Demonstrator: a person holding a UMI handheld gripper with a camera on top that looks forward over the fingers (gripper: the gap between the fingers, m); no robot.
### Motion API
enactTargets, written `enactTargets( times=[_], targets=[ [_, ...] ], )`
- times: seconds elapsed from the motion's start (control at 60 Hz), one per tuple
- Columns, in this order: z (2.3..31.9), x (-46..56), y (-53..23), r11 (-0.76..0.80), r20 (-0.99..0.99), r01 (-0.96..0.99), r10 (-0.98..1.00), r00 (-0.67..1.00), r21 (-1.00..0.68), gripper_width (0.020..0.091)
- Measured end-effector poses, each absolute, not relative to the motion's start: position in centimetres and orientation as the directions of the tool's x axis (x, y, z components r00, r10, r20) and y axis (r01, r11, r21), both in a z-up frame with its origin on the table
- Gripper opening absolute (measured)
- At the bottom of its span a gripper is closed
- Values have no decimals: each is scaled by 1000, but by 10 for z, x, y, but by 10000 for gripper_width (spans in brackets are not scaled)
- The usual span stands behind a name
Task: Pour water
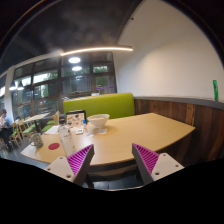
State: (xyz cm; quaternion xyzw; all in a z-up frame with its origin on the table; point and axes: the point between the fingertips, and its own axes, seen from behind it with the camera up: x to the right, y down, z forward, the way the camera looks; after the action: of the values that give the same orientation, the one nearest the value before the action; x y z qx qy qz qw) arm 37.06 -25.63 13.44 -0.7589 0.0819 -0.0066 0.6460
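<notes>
My gripper (113, 162) is open, its two purple-padded fingers (80, 160) spread wide with nothing between them. It hovers over the near edge of a light wooden table (130, 135). Far beyond the left finger, at the table's far left, stand a white bowl-like vessel (98, 123), a small upright card or carton (75, 120) and a small clear cup (66, 132). A small dark thing with green (37, 139) sits at the table's left end. All of these are well out of the fingers' reach.
A lime-green bench seat (100, 104) runs behind the table. A wooden wall panel (185, 110) lines the right side under a white wall. More tables and chairs (30, 120) stand at the left by dark windows. A person sits at the far left (4, 122).
</notes>
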Motion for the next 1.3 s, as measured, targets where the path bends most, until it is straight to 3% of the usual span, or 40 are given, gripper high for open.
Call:
enactTargets(
  times=[0.417, 0.817, 1.0, 1.117, 1.167, 1.217, 1.3],
  targets=[
    [112, 324, -241, -195, -39, -47, -47, 998, -980, 827],
    [73, 186, -144, -156, -39, -25, 89, 995, -988, 810],
    [82, 166, -74, -124, -4, 0, 38, 999, -992, 809],
    [105, 162, -35, -57, -3, -3, -2, 1000, -998, 810],
    [102, 159, -23, -58, 8, 8, -9, 1000, -998, 769],
    [93, 160, -12, -77, 13, 11, -30, 999, -997, 563],
    [96, 163, -6, -14, -37, -38, -70, 997, -999, 551]
  ],
)
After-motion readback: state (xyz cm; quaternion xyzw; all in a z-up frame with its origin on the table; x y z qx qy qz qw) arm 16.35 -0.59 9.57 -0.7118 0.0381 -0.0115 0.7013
